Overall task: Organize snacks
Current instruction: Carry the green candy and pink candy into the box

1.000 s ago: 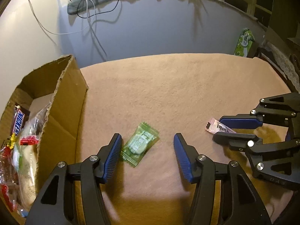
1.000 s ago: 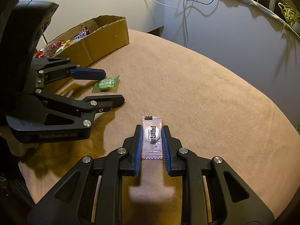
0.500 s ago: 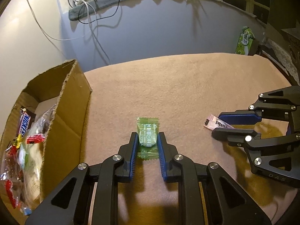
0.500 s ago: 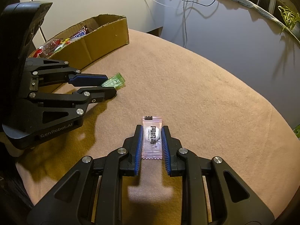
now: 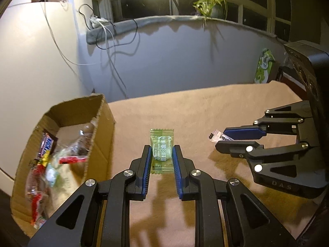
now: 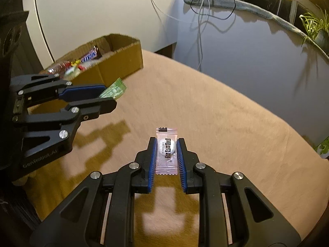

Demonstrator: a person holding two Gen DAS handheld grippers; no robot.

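Both grippers grip candies above our tan cloth [image 5: 205, 107]: left gripper [image 5: 161, 156] clamps a green candy [image 5: 161, 144] reading "Vitamin C", right gripper [image 6: 166, 152] a pink candy [image 6: 166, 150]. Far left, cardboard box [image 5: 102, 135] holds Snickers [image 5: 46, 144].

The green candy wrapper [image 5: 162, 151] carries white print: "Vitamin C" and "Golden Plum" run along its length, beside a row of larger Chinese characters and a circled "G"; the rest of the line is too small to read. The pink candy wrapper [image 6: 166, 151] bears blocky dark characters with a smaller line in capitals beside them, not legible. On the body of the left claw [image 6: 108, 99], pale lettering reads "GenRobot.AI". On the body of the right claw [image 5: 234, 139], faint letters read "DAS". In the cardboard box [image 5: 98, 156], a brown bar [image 5: 46, 144] shows white-and-red lettering, blurred but likely "SNICKERS".
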